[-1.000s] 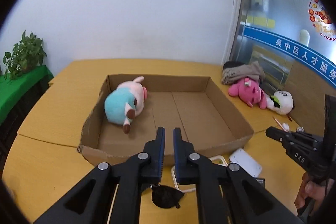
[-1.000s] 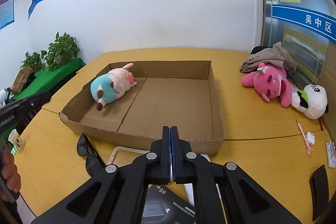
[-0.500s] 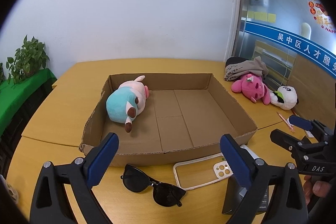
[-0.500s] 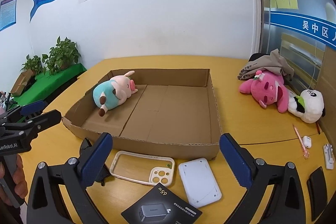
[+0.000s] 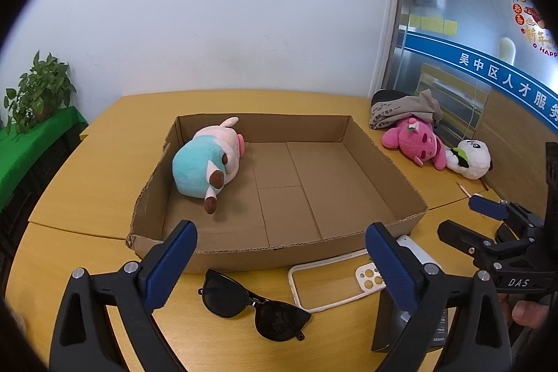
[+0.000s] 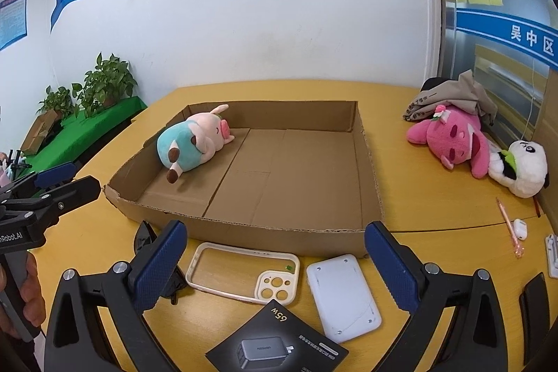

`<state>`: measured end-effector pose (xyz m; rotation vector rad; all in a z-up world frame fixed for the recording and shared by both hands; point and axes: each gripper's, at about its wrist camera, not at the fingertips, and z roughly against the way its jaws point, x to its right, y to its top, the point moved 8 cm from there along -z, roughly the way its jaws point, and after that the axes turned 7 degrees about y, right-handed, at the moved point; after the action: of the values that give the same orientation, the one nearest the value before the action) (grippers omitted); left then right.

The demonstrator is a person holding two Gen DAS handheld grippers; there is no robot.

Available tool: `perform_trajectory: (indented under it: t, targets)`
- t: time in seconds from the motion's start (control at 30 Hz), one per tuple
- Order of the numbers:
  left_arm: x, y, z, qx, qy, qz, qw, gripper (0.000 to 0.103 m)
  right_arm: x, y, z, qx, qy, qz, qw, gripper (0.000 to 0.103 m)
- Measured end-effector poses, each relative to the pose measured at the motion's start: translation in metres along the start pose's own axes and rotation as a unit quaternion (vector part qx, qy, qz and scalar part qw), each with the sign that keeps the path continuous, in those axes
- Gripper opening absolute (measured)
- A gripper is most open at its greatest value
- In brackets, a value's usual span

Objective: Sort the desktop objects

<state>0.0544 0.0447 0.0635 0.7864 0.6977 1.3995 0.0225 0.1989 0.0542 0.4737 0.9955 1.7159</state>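
A shallow cardboard box (image 5: pixel 209 255) (image 6: pixel 279 237) lies on the yellow table with a teal and pink plush pig (image 5: pixel 205 164) (image 6: pixel 190 142) in its far left corner. In front of it lie black sunglasses (image 5: pixel 254 305), a cream phone case (image 6: pixel 244 271) (image 5: pixel 334 281), a white flat device (image 6: pixel 343 293) and a black charger box (image 6: pixel 277 342). My left gripper (image 5: pixel 280 262) is open and empty above the sunglasses. My right gripper (image 6: pixel 275 262) is open and empty above the phone case.
A pink plush (image 6: pixel 453 142) (image 5: pixel 415 142), a panda plush (image 6: pixel 523 168) (image 5: pixel 470 157) and a grey cloth (image 6: pixel 450 96) lie at the right. A pink pen (image 6: pixel 509 225), a small white item (image 6: pixel 519 229) and dark objects (image 6: pixel 533 302) are near the right edge. Potted plants (image 6: pixel 101 86) stand left.
Both grippers went from shut to wide open. Both pulled back and rose a little, so the items in front of the box came into view.
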Motion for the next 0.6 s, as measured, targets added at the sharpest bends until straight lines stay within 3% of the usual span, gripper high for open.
perform_trajectory:
  t: [0.2, 0.33, 0.4, 0.47, 0.6]
  targets:
    - [0.003, 0.044, -0.045, -0.026, -0.029, -0.051, 0.9979, 0.098, 0.006, 0.005, -0.03, -0.023, 0.042, -0.022, 0.999, 0.103]
    - [0.031, 0.073, -0.119, -0.087, -0.084, -0.083, 0.9892, 0.098, 0.021, 0.018, -0.073, -0.062, 0.074, -0.034, 0.995, 0.103]
    - [0.042, 0.074, -0.17, -0.136, -0.106, -0.082, 0.9816, 0.097, 0.036, 0.025, -0.101, -0.087, 0.071, -0.023, 0.993, 0.103]
    - [0.046, 0.069, -0.221, -0.183, -0.1, -0.08, 0.9746, 0.097, 0.054, 0.024, -0.126, -0.12, 0.057, -0.021, 0.991, 0.103]
    - [0.032, 0.054, -0.291, -0.247, -0.054, -0.063, 0.9653, 0.098, 0.073, 0.008, -0.158, -0.175, 0.053, -0.041, 0.982, 0.103]
